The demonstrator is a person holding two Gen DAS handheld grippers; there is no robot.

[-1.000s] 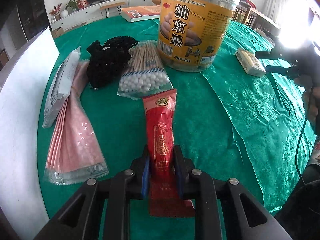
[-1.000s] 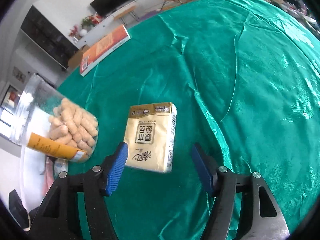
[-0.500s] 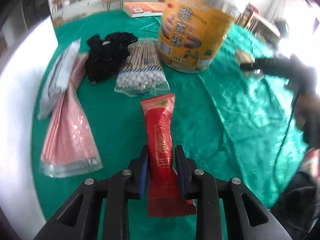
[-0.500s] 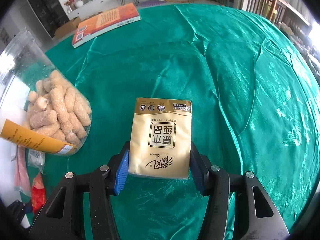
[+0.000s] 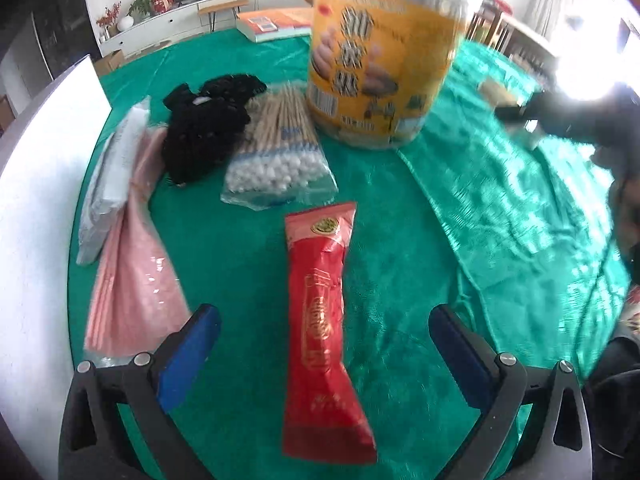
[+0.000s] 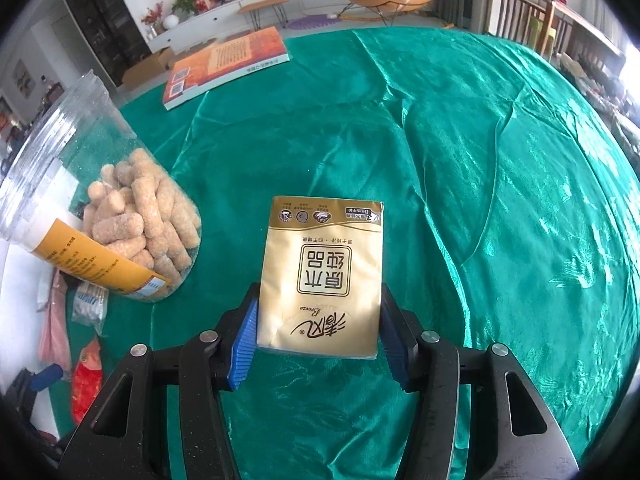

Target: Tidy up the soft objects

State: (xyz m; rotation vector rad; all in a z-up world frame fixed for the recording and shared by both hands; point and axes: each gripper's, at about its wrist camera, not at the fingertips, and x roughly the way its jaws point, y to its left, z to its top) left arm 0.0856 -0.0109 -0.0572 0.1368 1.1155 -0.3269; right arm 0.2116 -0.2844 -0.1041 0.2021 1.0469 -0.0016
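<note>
Jaws of the left gripper (image 5: 324,344) stand wide, having just sprung open; red packet (image 5: 320,320) lies flat on the green-clothed table (image 5: 440,240) between the blue pads, touched by neither; release looks complete. Right gripper (image 6: 320,336) has just been closing; its jaws now pinch the gold tissue pack (image 6: 322,276) by both long edges near its close end, pack flat and pointing away from the camera.

Just beyond the red packet: bag of cotton swabs (image 5: 276,156), black fabric bundle (image 5: 204,128) beside it, pink sleeves (image 5: 132,272) and a white pouch (image 5: 112,168) along the left edge; these soft things form a loose row. Clear snack jar (image 5: 380,64) stands behind them; in the right view the same jar sits left of the tissue pack, apart from it. Orange book (image 6: 228,64) lies at the far table edge.

Step in hand, as judged: left hand backs off straight so a pad does not drag the packet askew; right hand carries the tissue pack over to the row. Grip is near one end only, so the soft pack may sag or swivel; lift modestly, keep it level, pass in front of the jar rather than brushing it, set down beside the red packet before letting go.
</note>
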